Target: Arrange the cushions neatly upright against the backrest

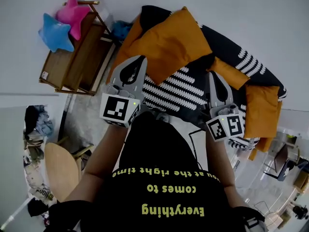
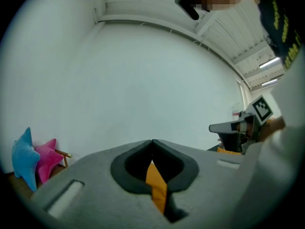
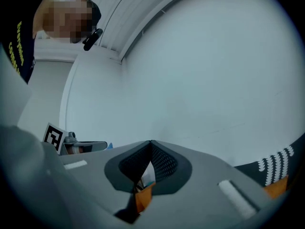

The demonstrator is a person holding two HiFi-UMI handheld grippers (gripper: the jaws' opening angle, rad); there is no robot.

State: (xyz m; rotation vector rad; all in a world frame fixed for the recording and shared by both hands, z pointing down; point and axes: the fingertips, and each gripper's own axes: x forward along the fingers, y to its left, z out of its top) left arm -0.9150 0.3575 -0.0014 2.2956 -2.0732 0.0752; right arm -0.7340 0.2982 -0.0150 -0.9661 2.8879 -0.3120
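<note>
Both tools clenched, nothing pinched: left gripper (image 1: 139,60) and right gripper (image 1: 213,74) tips meeting, orange fabric only glimpsed beyond the jaw gaps. Large orange cushion (image 1: 166,45) slumped on striped sofa (image 1: 176,93), ahead and between both tools, nearer left; long axis diagonal, lower-left to upper-right. Smaller orange cushion (image 1: 261,111) at sofa's right end, nearer right. Dark backrest (image 1: 241,57) probably beyond. Readable on T-shirt (image 1: 159,178): "Everything comes to … at the right time". Marker cubes: codes only.

A wooden rack (image 1: 79,57) stands by the plain white wall (image 1: 241,13), a round wooden table (image 1: 60,170) nearby.
</note>
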